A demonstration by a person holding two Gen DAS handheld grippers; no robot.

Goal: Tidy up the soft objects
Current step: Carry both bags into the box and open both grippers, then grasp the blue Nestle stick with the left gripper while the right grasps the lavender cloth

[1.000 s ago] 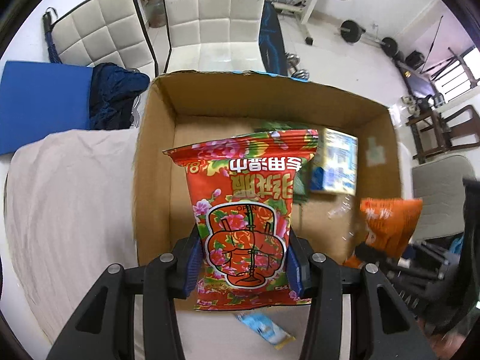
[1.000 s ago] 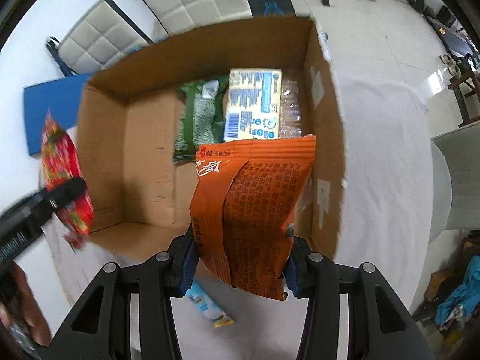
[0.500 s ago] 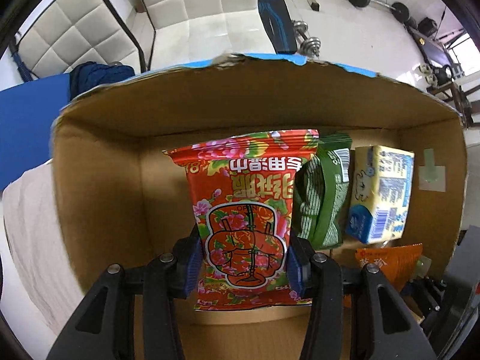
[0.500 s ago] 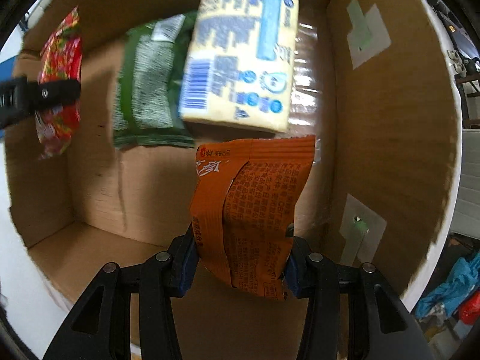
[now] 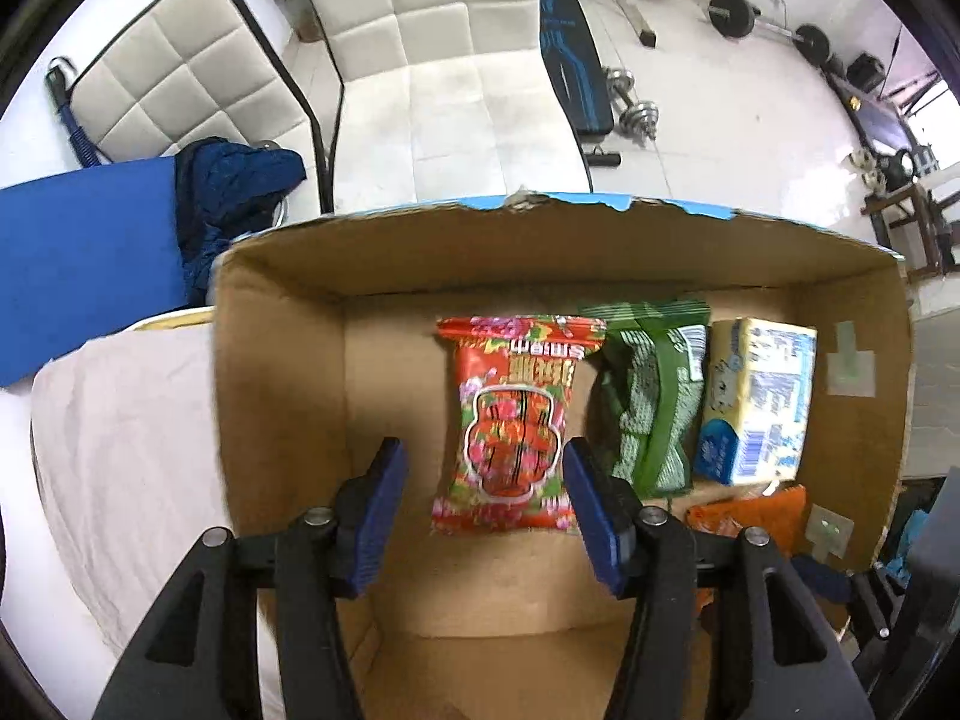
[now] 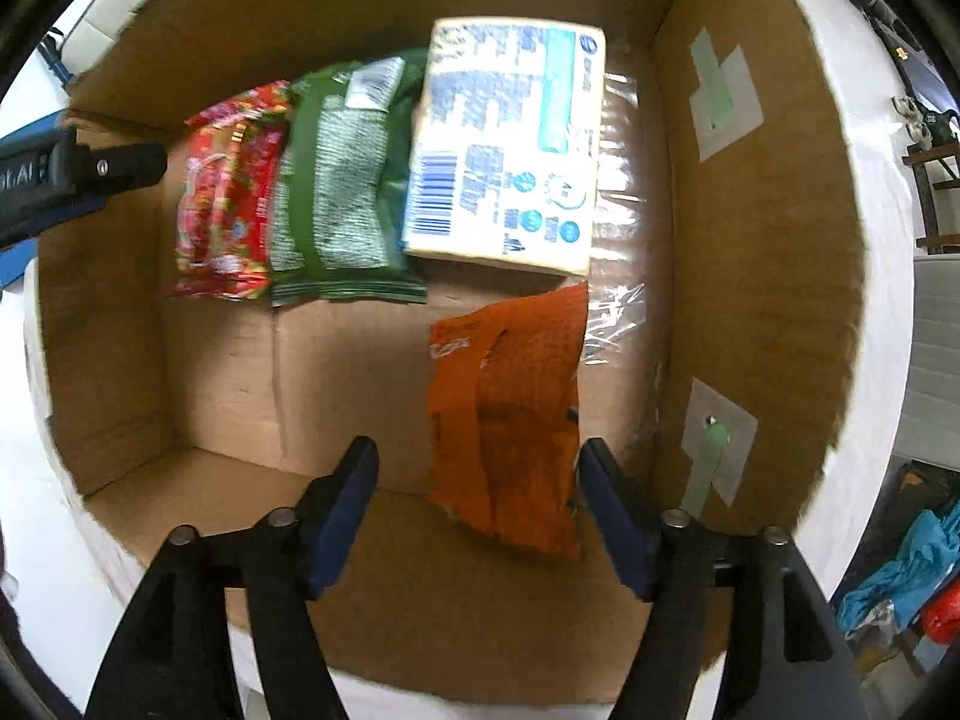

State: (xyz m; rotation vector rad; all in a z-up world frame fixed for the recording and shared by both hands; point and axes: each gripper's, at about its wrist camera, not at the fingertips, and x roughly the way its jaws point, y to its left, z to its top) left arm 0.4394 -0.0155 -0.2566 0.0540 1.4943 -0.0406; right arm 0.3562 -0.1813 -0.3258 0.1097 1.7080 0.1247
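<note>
Two packets have been let go inside the cardboard box (image 5: 282, 360): the red packet (image 5: 513, 420) under the opening left gripper (image 5: 480, 498), the orange packet (image 6: 510, 414) under the opening right gripper (image 6: 477, 498). Both are judged light, crinkly and slippery; a grasp across the middle is advised.

You worked in a home room doubling as a gym: two cream quilted chairs (image 5: 420, 48) stood on the white tiled floor, with a black-and-blue weight bench (image 5: 573, 60), dumbbells (image 5: 633, 105) and a barbell (image 5: 768, 24) behind.
</note>
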